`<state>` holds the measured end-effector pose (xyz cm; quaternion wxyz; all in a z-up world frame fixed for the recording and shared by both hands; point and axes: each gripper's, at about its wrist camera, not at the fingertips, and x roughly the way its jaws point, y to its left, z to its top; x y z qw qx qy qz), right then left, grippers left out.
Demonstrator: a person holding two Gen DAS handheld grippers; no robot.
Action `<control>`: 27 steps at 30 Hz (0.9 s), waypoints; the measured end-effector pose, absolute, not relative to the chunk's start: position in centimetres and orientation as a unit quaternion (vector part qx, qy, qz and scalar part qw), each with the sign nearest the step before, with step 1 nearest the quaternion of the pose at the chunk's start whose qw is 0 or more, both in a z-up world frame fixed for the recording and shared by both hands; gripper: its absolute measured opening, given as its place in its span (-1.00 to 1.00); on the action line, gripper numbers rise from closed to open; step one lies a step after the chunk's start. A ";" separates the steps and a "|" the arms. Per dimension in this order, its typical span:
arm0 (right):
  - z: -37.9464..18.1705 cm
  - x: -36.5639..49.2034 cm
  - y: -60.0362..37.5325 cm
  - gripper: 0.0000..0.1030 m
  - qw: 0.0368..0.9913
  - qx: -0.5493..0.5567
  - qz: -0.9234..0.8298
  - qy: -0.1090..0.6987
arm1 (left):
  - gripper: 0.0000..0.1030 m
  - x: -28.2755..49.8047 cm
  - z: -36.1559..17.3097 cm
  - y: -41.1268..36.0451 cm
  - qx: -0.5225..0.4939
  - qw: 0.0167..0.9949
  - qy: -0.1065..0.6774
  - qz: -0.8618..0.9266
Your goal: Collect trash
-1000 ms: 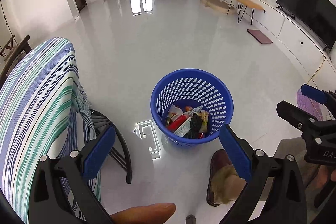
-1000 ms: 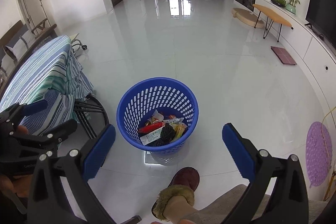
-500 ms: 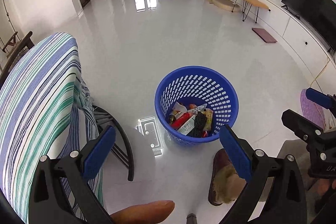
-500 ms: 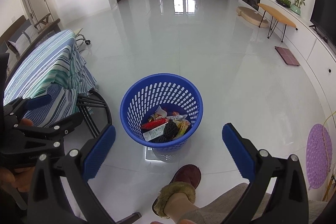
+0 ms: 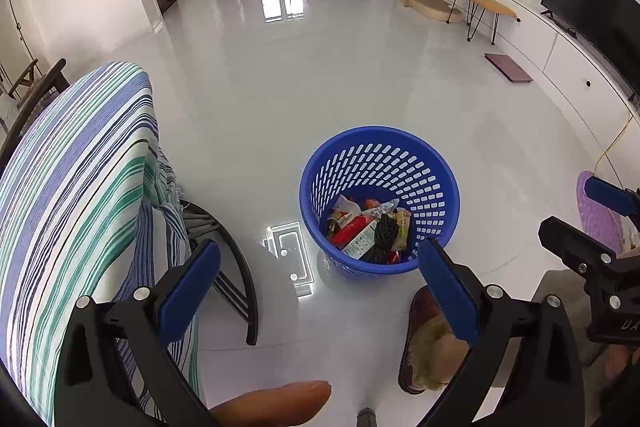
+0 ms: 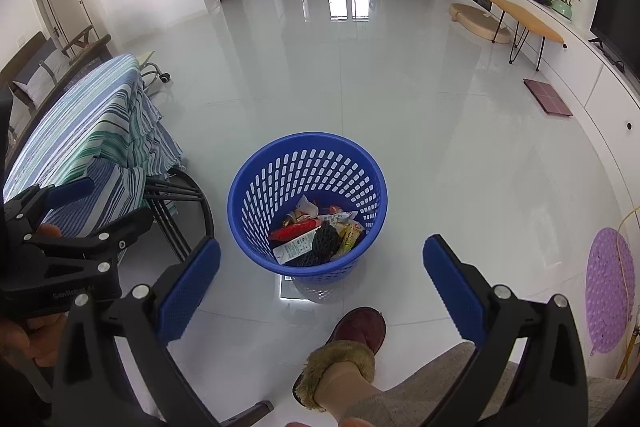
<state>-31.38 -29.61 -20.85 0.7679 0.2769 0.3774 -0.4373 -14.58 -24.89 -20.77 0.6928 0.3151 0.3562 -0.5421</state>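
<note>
likely light load: round blue perforated plastic basket [image 6: 307,203] sits on glossy white tiled floor [image 6: 360,75], just ahead of right claw [image 6: 320,281], ahead and slightly right of left claw [image 5: 318,287]. both claws spread wide, empty. crumpled wrappers and cartons [image 6: 316,237] lie at basket bottom, soft, crinkly, slippery film. basket wall thin, flexes; best hold judged at stiffer top rim.

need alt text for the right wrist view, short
A blue perforated trash basket holding wrappers stands on a glossy white floor, framed by the open right hand-held gripper. A striped cloth-covered chair sits left, beside the left hand-held gripper; a slippered foot shows below.
</note>
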 end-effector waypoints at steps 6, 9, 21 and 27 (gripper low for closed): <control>-21.0 -31.4 -29.7 0.91 0.765 0.280 -0.438 0.381 | 0.90 -14.6 -20.8 -24.9 0.315 0.693 0.356 -0.542; -21.1 -31.4 -29.7 0.91 0.763 0.281 -0.438 0.382 | 0.90 -14.5 -20.8 -24.9 0.315 0.693 0.357 -0.542; -21.2 -31.5 -29.8 0.91 0.761 0.280 -0.439 0.386 | 0.90 -14.5 -20.8 -24.9 0.316 0.692 0.356 -0.542; -21.3 -31.5 -29.7 0.91 0.761 0.279 -0.440 0.387 | 0.90 -14.6 -20.8 -24.9 0.316 0.693 0.356 -0.542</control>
